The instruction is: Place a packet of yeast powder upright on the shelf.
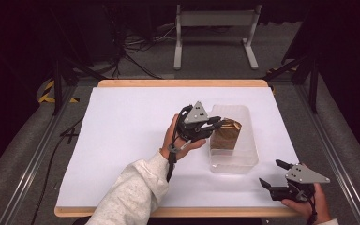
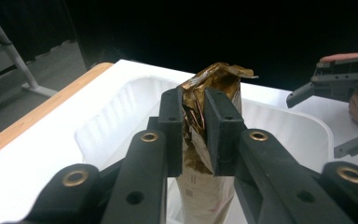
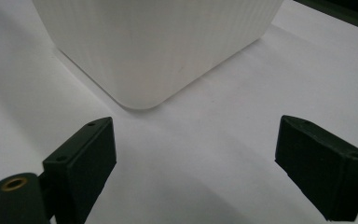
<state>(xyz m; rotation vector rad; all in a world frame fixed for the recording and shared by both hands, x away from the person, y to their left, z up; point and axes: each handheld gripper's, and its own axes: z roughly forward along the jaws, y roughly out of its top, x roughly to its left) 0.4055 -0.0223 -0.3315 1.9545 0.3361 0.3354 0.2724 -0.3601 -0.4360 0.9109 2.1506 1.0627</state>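
Left gripper view showed the left gripper (image 2: 194,126) pinching a gold bag (image 2: 200,140) inside the white tub (image 2: 102,126). Right gripper (image 3: 196,163) gaped wide beside that tub.

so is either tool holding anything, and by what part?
Left tool grips the gold bag by its crumpled top, over the tub. Right tool is open, holding nothing.

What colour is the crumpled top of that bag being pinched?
Shiny golden-brown foil; the bag's crumpled top shows best in the left gripper view.
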